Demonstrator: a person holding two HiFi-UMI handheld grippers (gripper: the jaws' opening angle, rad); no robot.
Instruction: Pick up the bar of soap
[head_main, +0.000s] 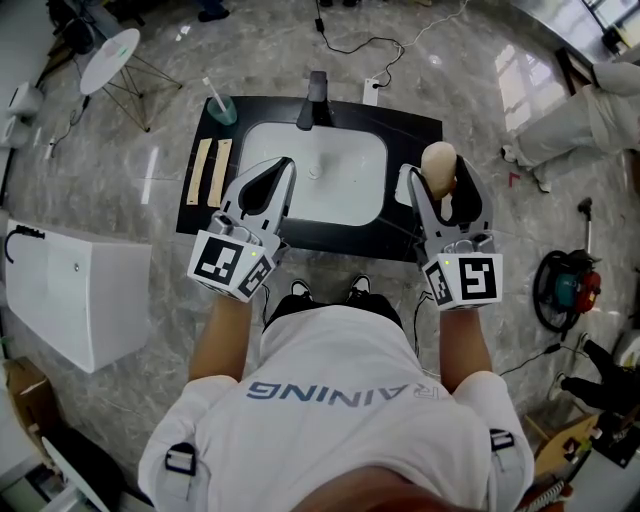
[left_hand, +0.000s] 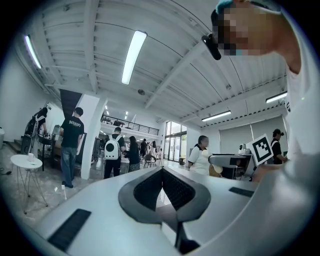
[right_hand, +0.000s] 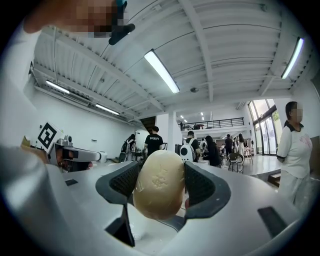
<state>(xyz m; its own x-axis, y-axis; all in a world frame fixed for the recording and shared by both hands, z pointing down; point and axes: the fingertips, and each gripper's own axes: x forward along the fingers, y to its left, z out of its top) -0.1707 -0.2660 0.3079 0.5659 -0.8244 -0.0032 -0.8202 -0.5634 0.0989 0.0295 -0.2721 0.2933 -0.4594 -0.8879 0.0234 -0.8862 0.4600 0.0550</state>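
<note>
Soap: the cream oval bar of soap (right_hand: 159, 184) sits between the right gripper's pads, held up clear of the counter (head_main: 410, 125), just right of the sink basin (head_main: 330, 195).
Right gripper (head_main: 441, 185): jaws partly closed, clamped on the soap's two broad faces. It is tipped upward, with the ceiling behind the bar in the right gripper view.
Left gripper (head_main: 283, 166): jaws pressed together with nothing between them, over the basin's left edge.
Grip spot: the pads meet the bar about mid-length. Top and bottom ends stick out past them, and the stamped face points at the camera.
Handling: I judge it light, hard and smooth. It would be slippery if wet, and the rounded faces could let it squirt out under too much squeeze. It should dent or chip rather than break.
Best hold: across the flat broad sides near the middle, as here, with moderate force.
Task state: the pickup looks done, with the bar off the surface.
Under the soap: a white patch just right of the basin, maybe a soap dish (head_main: 402, 186); it is mostly covered, so I'm not sure.
Other: faucet (head_main: 317, 100) behind the basin, teal cup (head_main: 222, 108) at its back left.
</note>
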